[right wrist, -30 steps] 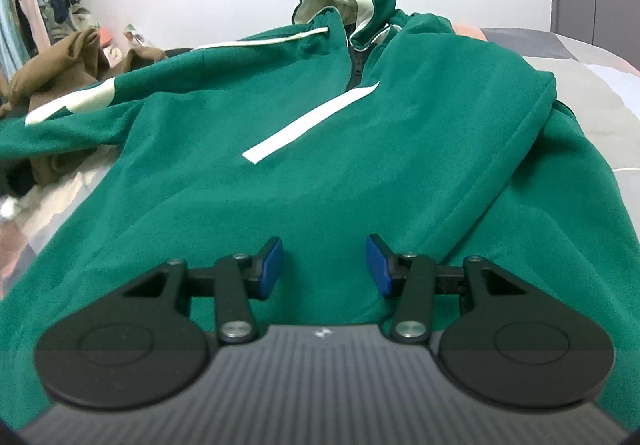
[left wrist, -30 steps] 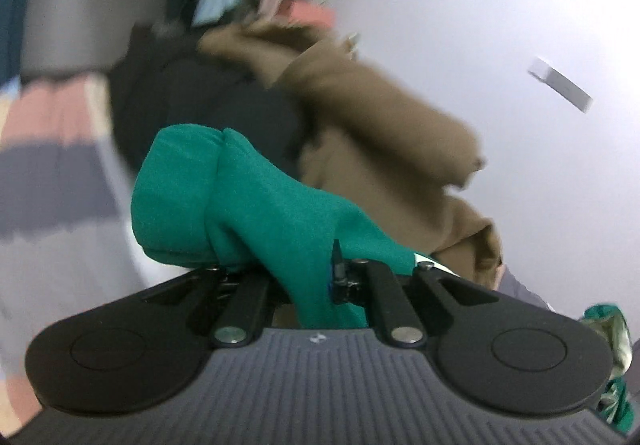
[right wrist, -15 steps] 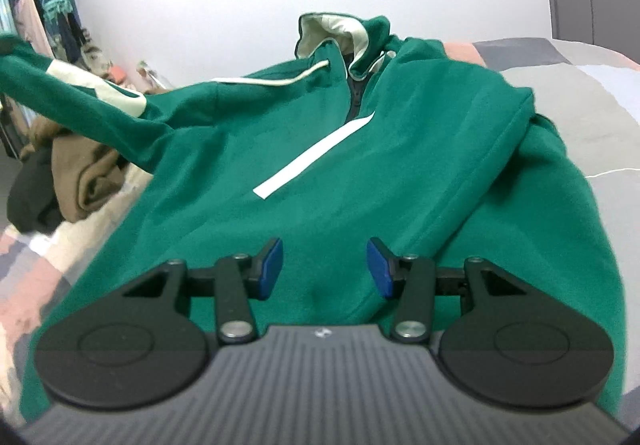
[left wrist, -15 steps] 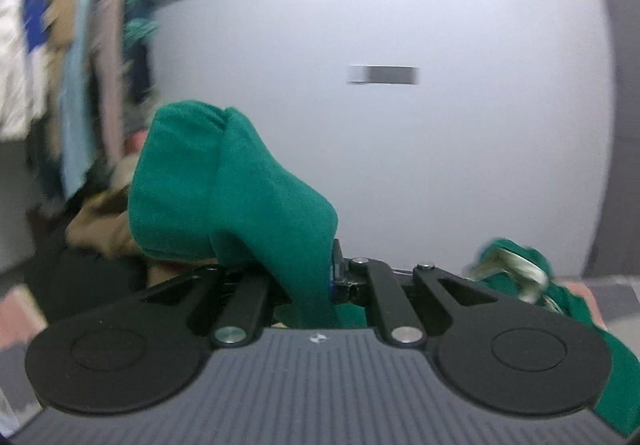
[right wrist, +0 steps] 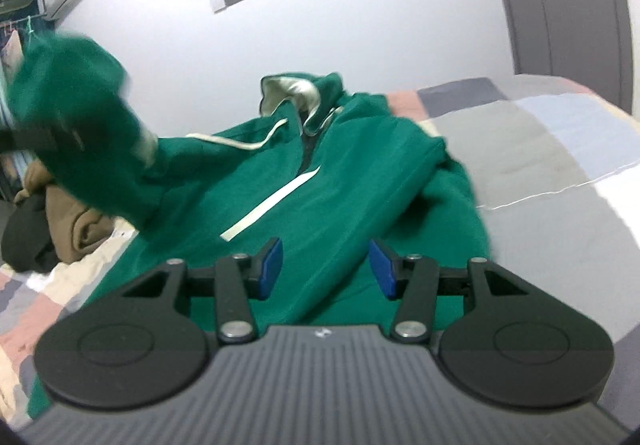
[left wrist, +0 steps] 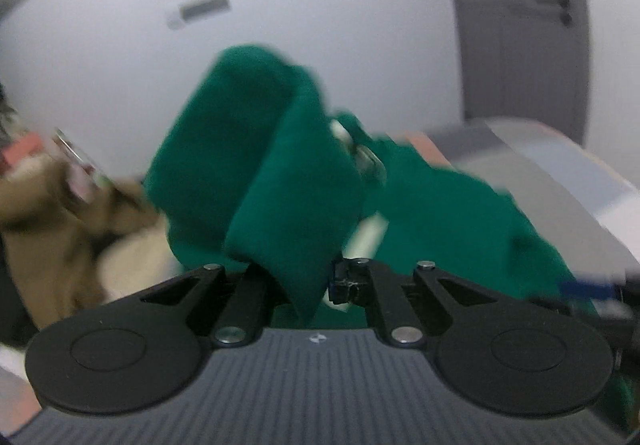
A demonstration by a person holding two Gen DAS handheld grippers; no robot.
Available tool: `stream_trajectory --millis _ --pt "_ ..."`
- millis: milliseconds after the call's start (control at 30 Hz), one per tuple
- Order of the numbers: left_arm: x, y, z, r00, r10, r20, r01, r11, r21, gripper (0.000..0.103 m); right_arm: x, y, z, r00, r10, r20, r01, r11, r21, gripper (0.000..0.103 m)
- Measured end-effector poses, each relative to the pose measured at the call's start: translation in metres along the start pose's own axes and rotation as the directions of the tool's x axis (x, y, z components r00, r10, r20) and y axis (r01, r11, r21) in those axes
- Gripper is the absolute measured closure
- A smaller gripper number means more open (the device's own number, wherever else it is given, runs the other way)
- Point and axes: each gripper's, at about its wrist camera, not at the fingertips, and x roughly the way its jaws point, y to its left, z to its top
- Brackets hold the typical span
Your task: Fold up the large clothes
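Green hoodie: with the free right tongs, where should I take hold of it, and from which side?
Probably the right sleeve, which lies folded as a raised ridge along the green hoodie just ahead of the open right tongs. Come in low from the hem side, one pad either side of the ridge. The left tongs already grip the other sleeve.

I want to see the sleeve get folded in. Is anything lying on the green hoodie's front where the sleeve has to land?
Nothing visible is. The left gripper is shut on the sleeve, lifted at the left, and the green hoodie front lies bare. The right gripper hovers open over the hem, off to the near side.
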Motion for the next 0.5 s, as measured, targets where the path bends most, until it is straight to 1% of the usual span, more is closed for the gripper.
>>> stream_trajectory --millis 67,133,233,300,367,400,433,467,500 --pt "0.01 -0.019 -0.021 0.998 -0.031 -0.057 0.031 1.0 0.0 0.094 -0.006 -0.003 0.0 1.0 -0.012 0.014 0.013 1.0 -0.003 0.051" --pt "0.023 -0.035 -0.035 0.992 -0.052 -0.113 0.053 0.999 0.007 0.094 -0.009 -0.008 0.001 1.0 -0.024 0.019 0.024 1.0 0.005 0.051" --pt "0.033 -0.045 -0.051 0.982 -0.083 -0.168 0.085 0.996 0.0 0.093 -0.011 -0.015 0.001 0.999 -0.041 0.017 0.04 0.999 0.029 0.051" --pt "0.038 -0.045 -0.055 0.975 -0.094 -0.202 0.099 0.995 0.015 0.09 -0.011 -0.018 0.002 0.999 -0.045 0.018 0.044 0.998 0.039 0.051" --pt "0.039 -0.042 -0.061 0.959 -0.137 -0.246 0.149 0.989 0.027 0.071 -0.01 -0.019 0.002 0.999 -0.043 0.022 0.042 0.998 0.044 0.051" --pt "0.039 -0.042 -0.062 0.951 -0.157 -0.267 0.17 0.985 0.027 0.065 -0.01 -0.02 0.002 0.999 -0.04 0.026 0.039 0.998 0.046 0.051" --pt "0.042 -0.04 -0.065 0.942 -0.176 -0.285 0.189 0.982 0.018 0.046 -0.01 -0.021 0.003 0.999 -0.038 0.03 0.037 0.998 0.054 0.051" --pt "0.04 -0.038 -0.066 0.931 -0.21 -0.3 0.219 0.976 -0.004 0.029 -0.01 -0.022 0.003 0.999 -0.037 0.032 0.035 0.997 0.064 0.051" --pt "0.033 -0.04 -0.068 0.921 -0.241 -0.305 0.245 0.969 -0.027 0.025 -0.01 -0.022 0.003 0.999 -0.034 0.032 0.032 0.997 0.073 0.051"
